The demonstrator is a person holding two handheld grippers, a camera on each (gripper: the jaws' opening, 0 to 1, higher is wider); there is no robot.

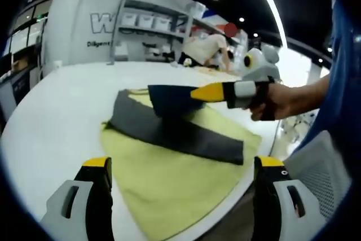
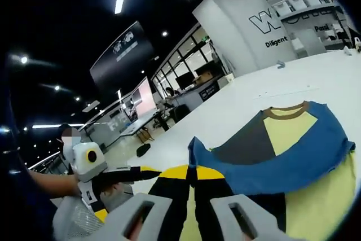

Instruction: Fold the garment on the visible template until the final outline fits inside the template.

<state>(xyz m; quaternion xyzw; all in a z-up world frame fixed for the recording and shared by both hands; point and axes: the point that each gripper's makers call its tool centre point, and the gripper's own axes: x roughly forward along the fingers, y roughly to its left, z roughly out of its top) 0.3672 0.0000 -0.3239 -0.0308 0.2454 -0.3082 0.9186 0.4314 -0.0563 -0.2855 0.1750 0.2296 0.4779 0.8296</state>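
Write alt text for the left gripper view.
The right gripper, held by a hand, lifts a blue flap of a garment lying on a yellow template on a white table. The left gripper hangs open in the foreground.

Left gripper (image 1: 180, 167) jaws apart; right gripper (image 2: 190, 178) jaws together.

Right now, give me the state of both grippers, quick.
Left gripper: open, holding nothing, above the yellow template.
Right gripper: shut on the blue edge of the garment, lifting it.
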